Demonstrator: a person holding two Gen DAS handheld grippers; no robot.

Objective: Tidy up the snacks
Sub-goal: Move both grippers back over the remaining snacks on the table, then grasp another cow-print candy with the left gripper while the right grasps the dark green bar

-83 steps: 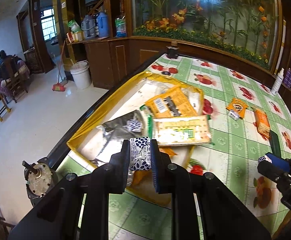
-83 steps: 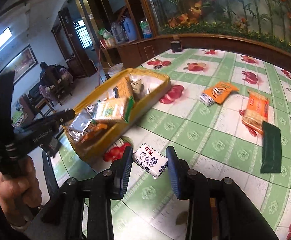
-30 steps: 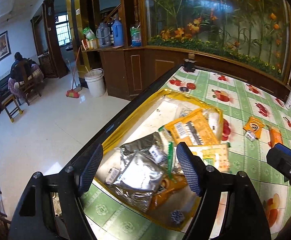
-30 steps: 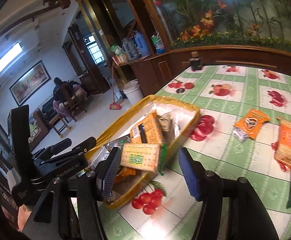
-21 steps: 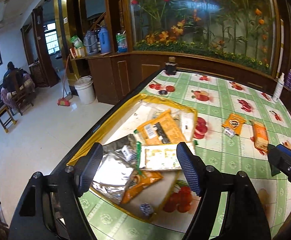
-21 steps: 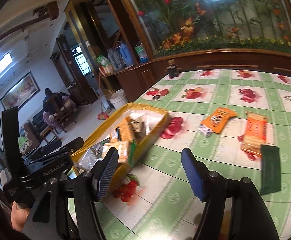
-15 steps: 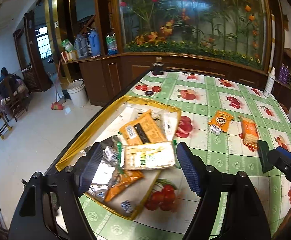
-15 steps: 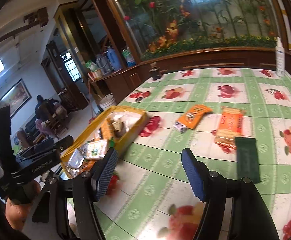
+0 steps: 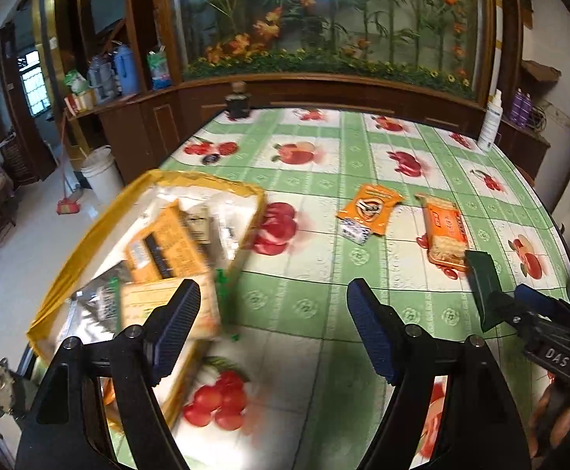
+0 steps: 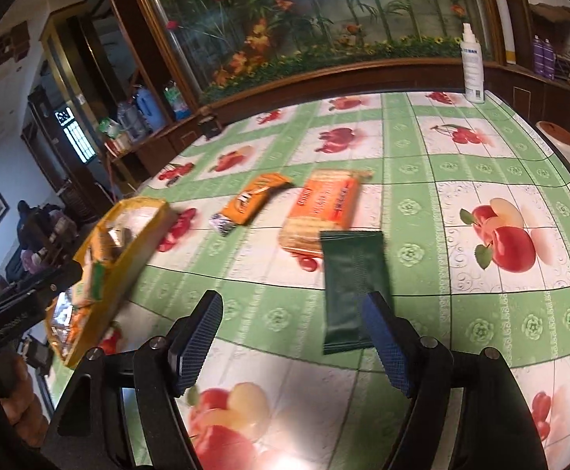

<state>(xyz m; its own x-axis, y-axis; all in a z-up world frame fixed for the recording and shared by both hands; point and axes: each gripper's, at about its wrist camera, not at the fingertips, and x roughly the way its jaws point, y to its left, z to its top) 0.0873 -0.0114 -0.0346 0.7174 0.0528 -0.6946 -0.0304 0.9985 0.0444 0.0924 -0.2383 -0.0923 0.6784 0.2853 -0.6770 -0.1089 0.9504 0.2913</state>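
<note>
Step in hand: both tools are hanging above the surface point(image 10: 480, 164) with nothing in them; judging by the layout, the next loose snack is being lined up.
Right tool point(image 10: 292, 337): its jaws are opening, standing wide, with no packet pressed between the pads; only tablecloth is showing in the gap.
Left tool point(image 9: 273, 329): it is standing wide apart and holding nothing, with bare tablecloth between its fingers.
Dark green packet point(image 10: 353, 286): it is lying flat in the centre-right of the right wrist view, its near end just beside the right-hand finger of the right tool, its long axis running almost straight away from the tool toward the top of the frame.
Key relation: the packet is sitting slightly right of the right tool's gap, so that tool looks to be the nearer one; in the left wrist view the same packet is showing far off at the right edge.
Other loose snacks: an orange biscuit pack point(image 10: 324, 203) is touching the green packet's far end, and an orange pouch point(image 10: 253, 197) is lying further left.
Yellow tray point(image 9: 65, 274): it is sitting at the left of both views, already carrying several snacks.
</note>
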